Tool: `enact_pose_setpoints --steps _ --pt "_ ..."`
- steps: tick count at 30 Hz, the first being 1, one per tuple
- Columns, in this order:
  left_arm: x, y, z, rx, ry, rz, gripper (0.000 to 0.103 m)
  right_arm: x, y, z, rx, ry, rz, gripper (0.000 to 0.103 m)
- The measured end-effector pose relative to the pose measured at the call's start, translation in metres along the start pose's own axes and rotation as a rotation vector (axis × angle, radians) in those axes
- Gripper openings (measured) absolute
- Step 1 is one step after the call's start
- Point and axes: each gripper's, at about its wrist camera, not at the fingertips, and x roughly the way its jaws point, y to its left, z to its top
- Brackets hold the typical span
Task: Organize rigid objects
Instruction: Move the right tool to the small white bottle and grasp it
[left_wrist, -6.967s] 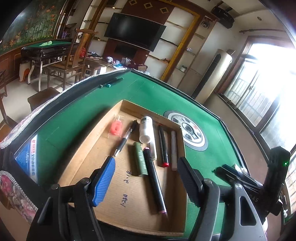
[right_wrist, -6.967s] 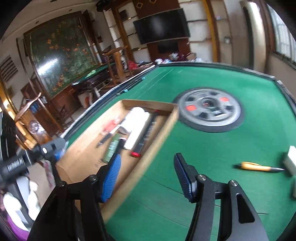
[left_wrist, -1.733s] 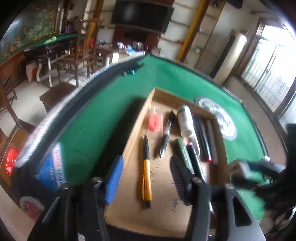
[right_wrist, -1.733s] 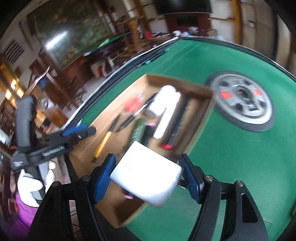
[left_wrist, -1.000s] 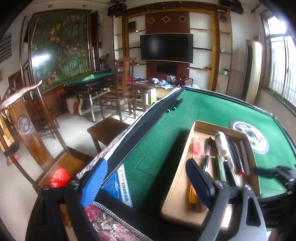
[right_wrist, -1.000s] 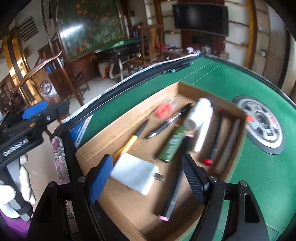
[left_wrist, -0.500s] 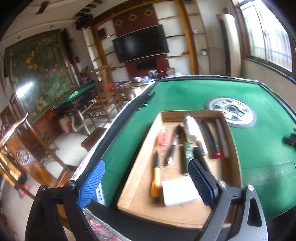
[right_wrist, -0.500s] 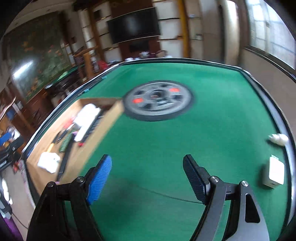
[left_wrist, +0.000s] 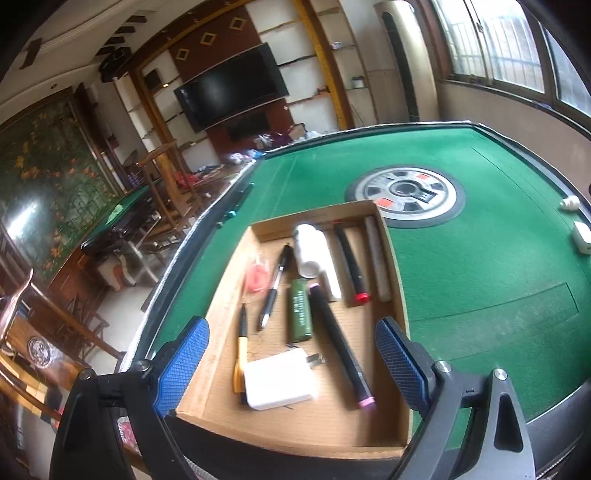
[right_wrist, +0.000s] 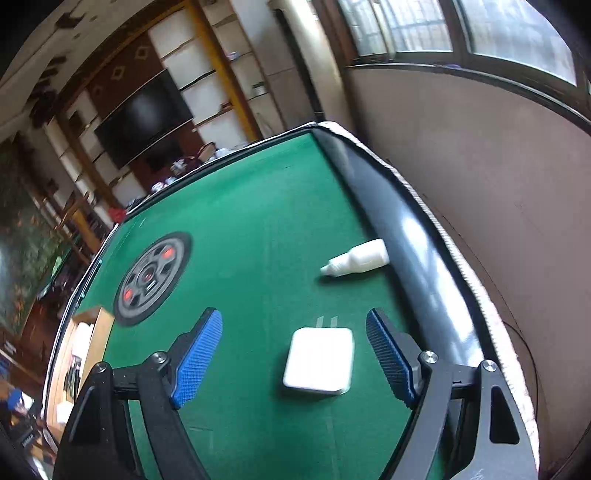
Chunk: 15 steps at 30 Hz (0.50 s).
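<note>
white square charger (right_wrist: 318, 361) flat on green felt (right_wrist: 258, 221) between spread right fingers (right_wrist: 197, 356); left fingers (left_wrist: 183, 363) spread.

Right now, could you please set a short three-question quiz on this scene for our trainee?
1. True or false: the right gripper is shut on the flat white plug adapter on the green felt.
2. Which lies nearer the black table rail: that adapter or the small white plastic bottle?
3. Fill in: the second white adapter lies inside the shallow ____ box.

Key: 1 false, it is open; 2 the bottle; 3 cardboard.
</note>
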Motion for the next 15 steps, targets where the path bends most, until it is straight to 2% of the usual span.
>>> enact_pose_setpoints --steps 5,10,15 --pt "-0.001 -0.016 0.003 0.027 0.014 -0.018 0.094 0.004 -0.024 0.012 0.023 0.002 -0.040 0.080" --pt "-0.005 -0.026 0.005 0.039 0.007 -0.086 0.094 0.011 -0.045 0.025 0.053 0.010 -0.049 0.080" --pt "-0.007 -0.041 0.004 0.062 0.008 -0.126 0.094 0.040 -0.059 0.045 0.037 0.050 -0.118 0.080"
